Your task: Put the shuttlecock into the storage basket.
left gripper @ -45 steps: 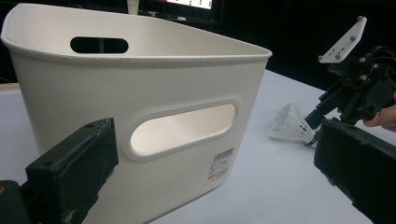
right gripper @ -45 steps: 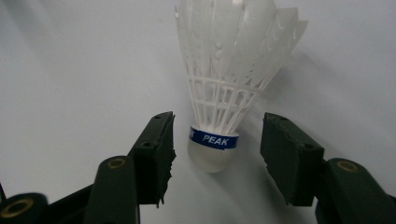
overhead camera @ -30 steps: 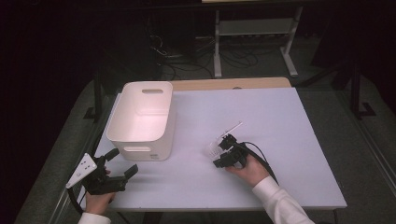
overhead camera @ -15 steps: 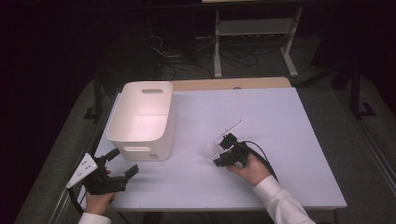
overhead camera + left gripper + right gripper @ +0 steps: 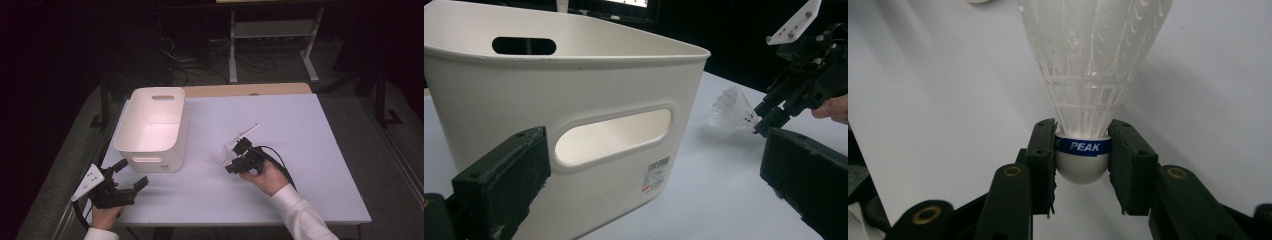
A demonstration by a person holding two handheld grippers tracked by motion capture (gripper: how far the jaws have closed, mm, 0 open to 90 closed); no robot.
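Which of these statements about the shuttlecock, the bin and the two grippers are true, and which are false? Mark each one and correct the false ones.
1. The right gripper grips the shuttlecock by its cork base. True.
2. The shuttlecock lies inside the bin. False: it is outside, to the right of the bin, above the table.
3. The left gripper stands open with nothing between its jaws. True.
4. The band on the shuttlecock is red. False: it is blue and reads PEAK.
5. The bin has a slot handle in its near wall. True.
6. The left gripper holds the bin's rim. False: it is apart from the bin, near the table's front left corner.
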